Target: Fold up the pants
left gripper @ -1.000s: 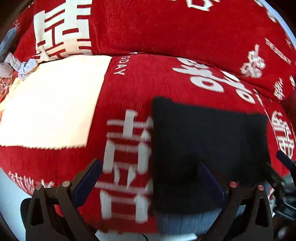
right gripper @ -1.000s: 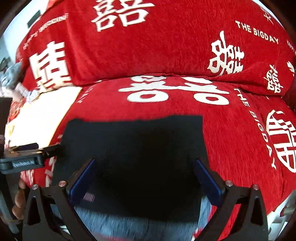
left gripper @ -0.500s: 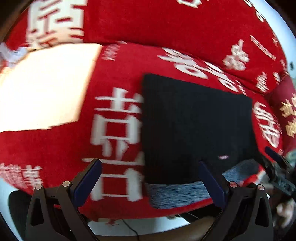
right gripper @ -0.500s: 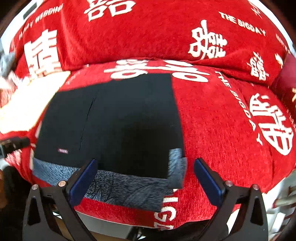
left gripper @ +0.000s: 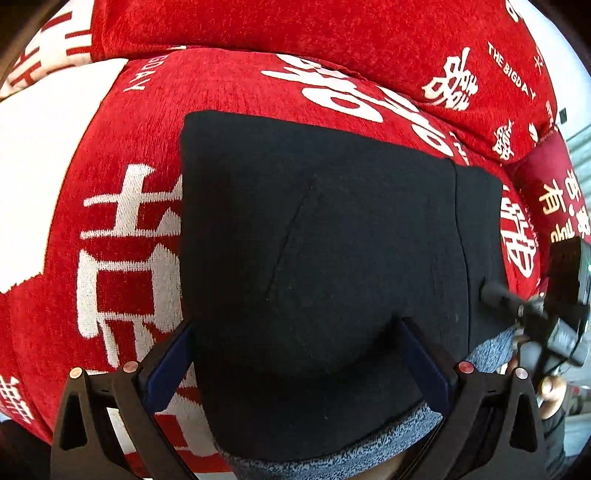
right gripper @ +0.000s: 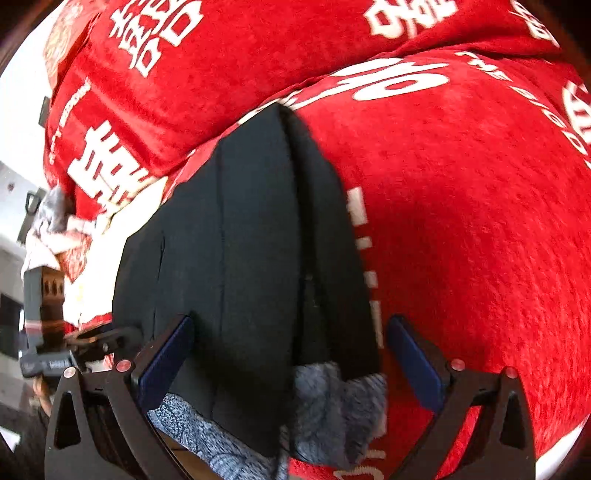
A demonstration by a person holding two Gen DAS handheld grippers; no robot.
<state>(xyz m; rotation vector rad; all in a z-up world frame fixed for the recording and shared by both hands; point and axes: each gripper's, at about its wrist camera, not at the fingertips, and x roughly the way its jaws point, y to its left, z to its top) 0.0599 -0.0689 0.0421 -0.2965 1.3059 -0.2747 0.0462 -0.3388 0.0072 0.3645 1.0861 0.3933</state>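
Observation:
The black pants (left gripper: 325, 258) lie folded into a flat rectangle on the red sofa seat (left gripper: 122, 140), with a grey waistband (left gripper: 343, 458) at the near edge. My left gripper (left gripper: 295, 354) is open, its blue-padded fingers straddling the near part of the pants. In the right wrist view the pants (right gripper: 251, 266) run away from the camera, and the grey band (right gripper: 332, 406) is bunched at the near end. My right gripper (right gripper: 291, 358) is open over that near end. The right gripper also shows at the right edge of the left wrist view (left gripper: 554, 306).
The sofa has a red cover with white characters and a back cushion (left gripper: 332, 33). A cream cloth (left gripper: 40, 158) lies on the seat to the left. A pile of grey and pale clothes (right gripper: 55, 218) sits at the far left of the sofa.
Both grippers have moved in close over the near edge of the folded pants. The right view has swung to look along the pants' right side. The pants lie as before.

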